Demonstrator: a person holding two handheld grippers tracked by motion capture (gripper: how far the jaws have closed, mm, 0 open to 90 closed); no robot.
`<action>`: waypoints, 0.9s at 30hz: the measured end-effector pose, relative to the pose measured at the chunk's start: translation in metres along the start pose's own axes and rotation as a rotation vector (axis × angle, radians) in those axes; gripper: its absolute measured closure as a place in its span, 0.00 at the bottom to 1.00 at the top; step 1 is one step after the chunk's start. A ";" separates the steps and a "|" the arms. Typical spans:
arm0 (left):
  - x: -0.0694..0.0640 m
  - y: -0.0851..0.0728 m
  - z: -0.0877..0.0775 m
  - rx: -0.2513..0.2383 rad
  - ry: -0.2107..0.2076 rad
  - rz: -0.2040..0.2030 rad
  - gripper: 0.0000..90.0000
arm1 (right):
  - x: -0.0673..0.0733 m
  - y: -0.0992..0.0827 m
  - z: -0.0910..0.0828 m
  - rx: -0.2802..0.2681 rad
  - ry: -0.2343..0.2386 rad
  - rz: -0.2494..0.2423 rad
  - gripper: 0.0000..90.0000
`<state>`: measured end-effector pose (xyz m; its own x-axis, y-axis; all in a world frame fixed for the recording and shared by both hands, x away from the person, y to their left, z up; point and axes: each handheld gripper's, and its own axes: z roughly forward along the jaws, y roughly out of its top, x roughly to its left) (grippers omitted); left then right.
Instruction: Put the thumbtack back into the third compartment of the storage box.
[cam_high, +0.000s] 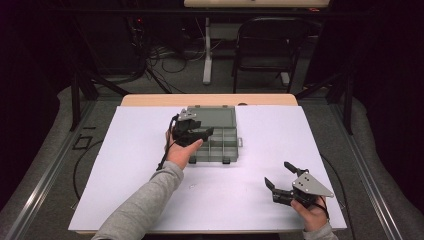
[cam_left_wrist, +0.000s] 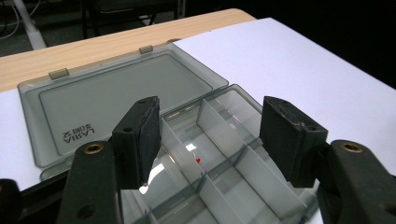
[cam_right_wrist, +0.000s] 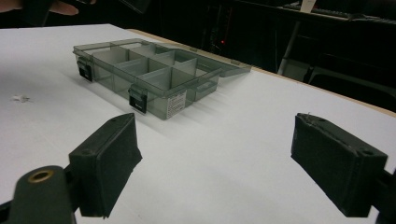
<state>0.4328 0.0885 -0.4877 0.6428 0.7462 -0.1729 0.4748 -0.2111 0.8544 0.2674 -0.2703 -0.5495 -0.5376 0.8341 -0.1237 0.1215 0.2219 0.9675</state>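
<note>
Grey translucent plastic marks the compartment box (cam_high: 216, 137) at the centre of the high view, its lid (cam_high: 212, 117) swung fully back and lying flat on the white sheet (cam_high: 140, 165) that covers the wooden table (cam_high: 150, 100). Over the box's left edge, just left of the frame's middle, hangs the left gripper (cam_high: 206, 131), carried by a hand (cam_high: 181, 152) in a grey sleeve (cam_high: 145, 202) that enters from the bottom. In the left gripper view its two black pads (cam_left_wrist: 140, 140) stand wide apart with nothing between them, framing the divided compartments below; a tiny red-and-white piece (cam_left_wrist: 197, 159) lies on the floor of one compartment near the frame's centre, and mirrored lettering shows through the lid at left. No earlier state of these jaws can be told.

At the lower right of the high view the right gripper (cam_high: 280, 177) rests low over the white sheet, well apart from the box, its grey three-cornered plate (cam_high: 311, 184) uppermost. In the right gripper view its pads (cam_right_wrist: 109, 161) are spread wide and empty, the box (cam_right_wrist: 149, 77) standing beyond them in the upper left with two dark latches (cam_right_wrist: 138, 100) on its near wall. A small pale scrap (cam_right_wrist: 19, 98) lies on the sheet at far left.
</note>
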 end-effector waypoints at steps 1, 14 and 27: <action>0.000 -0.001 -0.003 -0.007 -0.002 0.000 0.41 | 0.000 0.000 0.000 -0.001 -0.002 0.000 0.16; -0.001 -0.031 -0.054 -0.051 -0.029 0.007 0.41 | 0.001 0.000 0.000 0.002 -0.002 0.000 0.16; -0.002 -0.065 -0.096 -0.079 -0.030 0.007 0.41 | 0.001 0.000 0.000 0.002 -0.003 -0.002 0.16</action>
<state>0.3429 0.1616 -0.4959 0.6642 0.7255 -0.1799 0.4216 -0.1649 0.8917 0.2672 -0.2692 -0.5497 -0.5357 0.8349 -0.1266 0.1216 0.2246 0.9668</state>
